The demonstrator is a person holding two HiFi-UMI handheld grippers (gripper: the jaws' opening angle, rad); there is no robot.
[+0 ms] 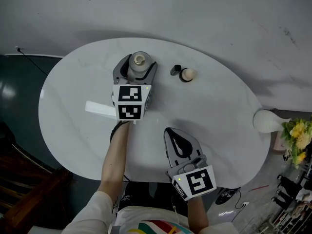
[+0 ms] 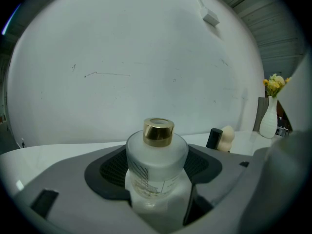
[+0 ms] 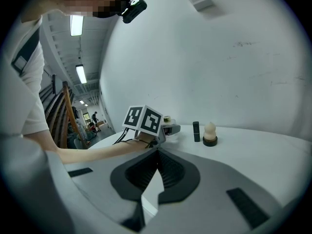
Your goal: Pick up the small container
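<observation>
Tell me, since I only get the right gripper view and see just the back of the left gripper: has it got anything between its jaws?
Observer: Yes. The left gripper has a frosted bottle with a gold cap between its jaws, which press on both its sides.
Operator: Is the bottle upright?
Observer: It is upright, with the cap on top.
Operator: Is anything past the right end of the table, outside my view?
Observer: A white vase with yellow flowers stands at that end. I cannot tell whether it is on the table.
</observation>
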